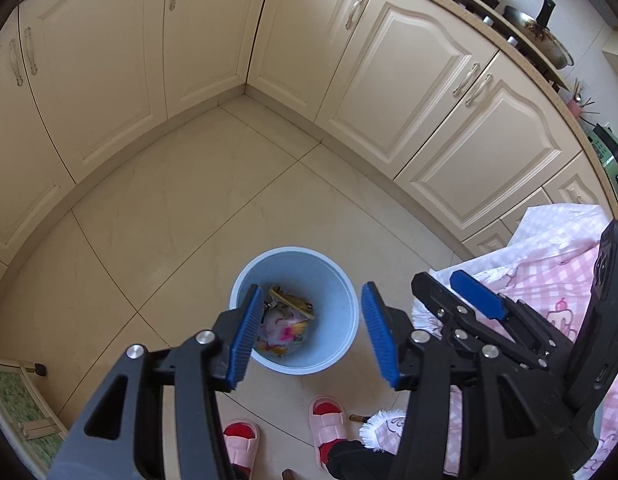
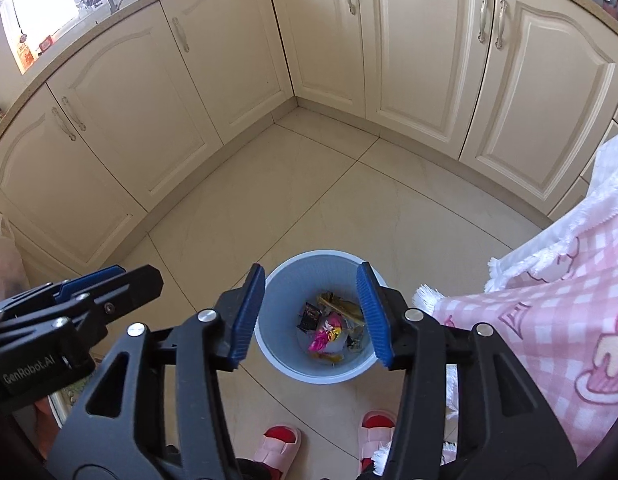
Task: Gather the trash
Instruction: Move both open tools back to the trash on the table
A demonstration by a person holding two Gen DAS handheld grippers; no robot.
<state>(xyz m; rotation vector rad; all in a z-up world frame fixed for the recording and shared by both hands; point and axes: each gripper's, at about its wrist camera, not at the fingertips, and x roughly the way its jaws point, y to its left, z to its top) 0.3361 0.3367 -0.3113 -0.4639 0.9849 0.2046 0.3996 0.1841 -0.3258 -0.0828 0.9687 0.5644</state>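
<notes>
A light blue trash bin [image 1: 337, 276] stands on the tiled floor below both grippers; it also shows in the right wrist view [image 2: 281, 292]. Inside lie crumpled wrappers [image 1: 287, 322], pink, yellow and dark ones [image 2: 329, 330]. My left gripper [image 1: 311, 334] is open and empty, held above the bin. My right gripper [image 2: 313, 312] is open and empty, also above the bin. The right gripper shows at the right of the left wrist view [image 1: 453, 292]; the left gripper shows at the left of the right wrist view [image 2: 109, 284].
Cream kitchen cabinets [image 1: 213, 40] wrap around the floor corner. A pink checked cloth [image 2: 557, 312] hangs at the right. The person's pink slippers [image 1: 327, 428] stand just behind the bin. Pots sit on the counter [image 1: 549, 44].
</notes>
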